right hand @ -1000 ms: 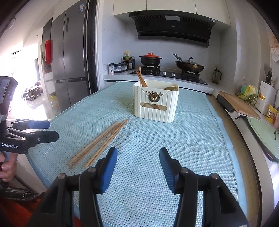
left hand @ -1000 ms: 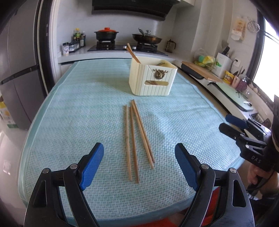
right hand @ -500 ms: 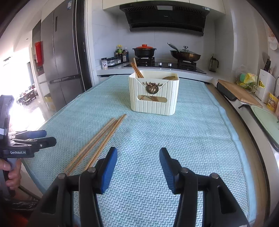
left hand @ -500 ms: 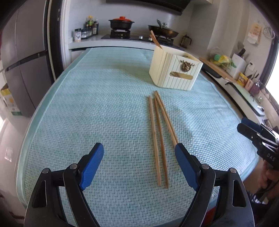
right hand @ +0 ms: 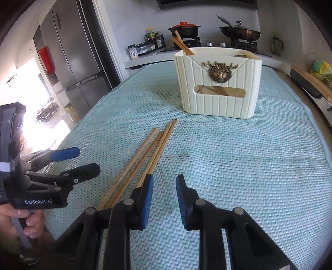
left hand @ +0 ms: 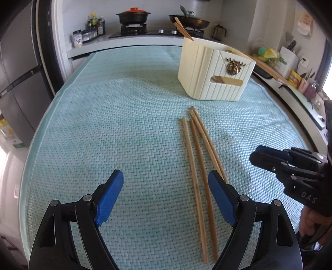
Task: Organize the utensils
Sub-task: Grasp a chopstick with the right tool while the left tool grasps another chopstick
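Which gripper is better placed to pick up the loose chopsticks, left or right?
Probably left. The left gripper is wide open over the mat, with two of the chopsticks between its fingers. The right gripper is closing on nothing, the chopsticks lying just outside its left finger.

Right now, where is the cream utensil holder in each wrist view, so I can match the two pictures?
Left wrist view: the cream utensil holder stands upper right of centre, beyond the far tips of the loose chopsticks.
Right wrist view: the holder stands upper centre-right, again past the chopsticks.
Shared landmark: the orange-lidded black pot on the stove behind.
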A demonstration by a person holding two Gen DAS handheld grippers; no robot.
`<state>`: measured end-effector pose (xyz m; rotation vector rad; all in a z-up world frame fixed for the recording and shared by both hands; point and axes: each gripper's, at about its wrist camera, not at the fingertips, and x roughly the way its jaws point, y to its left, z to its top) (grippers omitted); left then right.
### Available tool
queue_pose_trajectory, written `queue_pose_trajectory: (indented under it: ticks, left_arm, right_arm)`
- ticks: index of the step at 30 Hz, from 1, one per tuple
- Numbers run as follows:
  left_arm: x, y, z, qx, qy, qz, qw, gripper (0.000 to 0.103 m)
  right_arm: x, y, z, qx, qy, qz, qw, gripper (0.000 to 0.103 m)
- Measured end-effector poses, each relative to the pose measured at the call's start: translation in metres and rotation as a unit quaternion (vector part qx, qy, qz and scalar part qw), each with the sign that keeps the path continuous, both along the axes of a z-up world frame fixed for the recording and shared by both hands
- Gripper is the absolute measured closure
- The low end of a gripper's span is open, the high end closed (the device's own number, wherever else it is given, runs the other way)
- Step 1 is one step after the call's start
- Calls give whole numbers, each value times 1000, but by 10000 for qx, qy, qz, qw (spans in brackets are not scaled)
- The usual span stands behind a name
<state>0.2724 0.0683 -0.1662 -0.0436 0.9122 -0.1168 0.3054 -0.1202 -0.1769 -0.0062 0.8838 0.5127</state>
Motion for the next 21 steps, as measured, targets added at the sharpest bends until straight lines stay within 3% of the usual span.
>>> queue_pose_trajectory:
  ticks: [4,8,17,21]
  left_arm:
    - [-3,7,-3,-106,72,72,9999,18]
    - [-7,13,-1,32,16,140,9999,18]
    - [-7,26,-3,-83,7,280,9996,18]
    - [-7,29,-4,-137,11,303,9994,18]
  right_arm:
    - [16,21,-10,-136,77,83,9998,86]
    - [29,33,-19,-269,153,99,9995,90]
    - [36,60,-32,-756,225,274,9965,92]
    - [38,56,-33,-488,338,144,9981,95]
